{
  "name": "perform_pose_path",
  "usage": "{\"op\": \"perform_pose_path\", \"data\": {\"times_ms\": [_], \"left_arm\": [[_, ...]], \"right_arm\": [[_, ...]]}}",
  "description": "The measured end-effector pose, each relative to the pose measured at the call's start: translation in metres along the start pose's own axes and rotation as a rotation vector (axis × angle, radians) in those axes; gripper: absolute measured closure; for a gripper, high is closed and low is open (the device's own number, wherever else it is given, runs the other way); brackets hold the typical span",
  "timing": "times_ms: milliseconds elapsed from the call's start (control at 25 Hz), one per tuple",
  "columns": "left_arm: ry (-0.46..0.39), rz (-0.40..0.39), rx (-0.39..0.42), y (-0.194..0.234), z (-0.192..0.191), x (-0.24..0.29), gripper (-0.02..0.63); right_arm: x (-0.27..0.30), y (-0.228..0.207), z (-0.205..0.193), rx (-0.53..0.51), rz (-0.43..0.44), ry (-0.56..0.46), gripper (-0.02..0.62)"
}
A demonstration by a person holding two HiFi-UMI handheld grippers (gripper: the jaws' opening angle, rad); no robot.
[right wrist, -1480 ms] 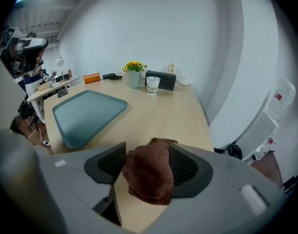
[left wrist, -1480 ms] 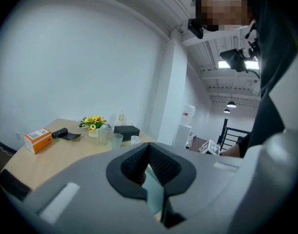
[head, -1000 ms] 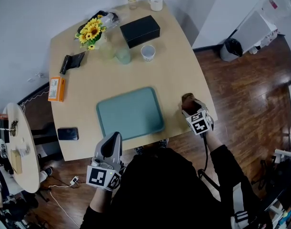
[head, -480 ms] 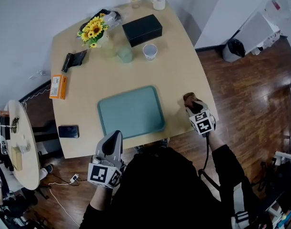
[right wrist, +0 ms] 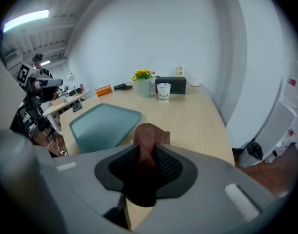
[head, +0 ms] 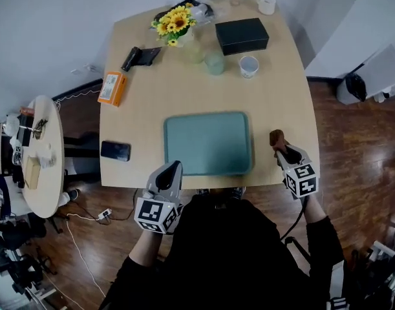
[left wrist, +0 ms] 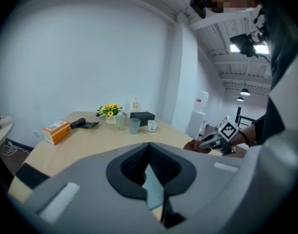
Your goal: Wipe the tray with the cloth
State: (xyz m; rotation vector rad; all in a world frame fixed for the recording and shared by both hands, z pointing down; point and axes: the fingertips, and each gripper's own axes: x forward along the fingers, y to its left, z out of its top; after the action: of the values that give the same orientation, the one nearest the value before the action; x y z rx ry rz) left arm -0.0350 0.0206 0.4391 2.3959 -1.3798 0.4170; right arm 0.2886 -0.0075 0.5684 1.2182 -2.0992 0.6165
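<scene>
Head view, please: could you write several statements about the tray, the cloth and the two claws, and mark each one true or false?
1. The right claw is shut on the brown cloth. True; the claw has just been closing, with the cloth between its jaws.
2. The cloth lies on the tray. False: the claw holds it to the right of the tray, which is bare.
3. The left claw is shut and holds nothing. True.
4. The orange box sits on the tray. False: it sits on the table, apart from the tray.

Open tabletop around tray, black box at far edge
</scene>
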Motion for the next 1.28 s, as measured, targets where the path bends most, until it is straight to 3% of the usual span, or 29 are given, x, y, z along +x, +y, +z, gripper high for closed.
{"op": "perform_pose_path", "data": {"times_ms": [240, 320, 400, 560, 800, 1000, 1280], "left_arm": [[0.078, 0.102, -0.052, 0.068, -0.041, -0.01, 0.604], [0.144, 0.097, -0.068, 0.09, -0.062, -0.007, 0.589], [0.212, 0.081, -0.079, 0.111, -0.083, -0.003, 0.503], [0.345, 0.038, -0.087, 0.145, -0.121, 0.013, 0.495], [0.501, -0.078, -0.094, 0.15, -0.153, 0.034, 0.494], [0.599, -0.114, 0.035, 0.147, -0.171, 0.056, 0.489], [0.7, -0.133, 0.052, 0.135, -0.183, 0.065, 0.525]], "right_arm": [[-0.002, 0.067, 0.067, -0.073, 0.089, -0.091, 0.5], [0.004, 0.092, 0.086, -0.103, 0.108, -0.106, 0.5], [0.014, 0.119, 0.1, -0.124, 0.126, -0.111, 0.5], [0.043, 0.169, 0.122, -0.174, 0.157, -0.093, 0.499], [0.09, 0.24, 0.139, -0.263, 0.236, -0.048, 0.497], [0.136, 0.285, 0.148, -0.311, 0.32, -0.008, 0.497], [0.206, 0.331, 0.159, -0.344, 0.411, 0.06, 0.497]]}}
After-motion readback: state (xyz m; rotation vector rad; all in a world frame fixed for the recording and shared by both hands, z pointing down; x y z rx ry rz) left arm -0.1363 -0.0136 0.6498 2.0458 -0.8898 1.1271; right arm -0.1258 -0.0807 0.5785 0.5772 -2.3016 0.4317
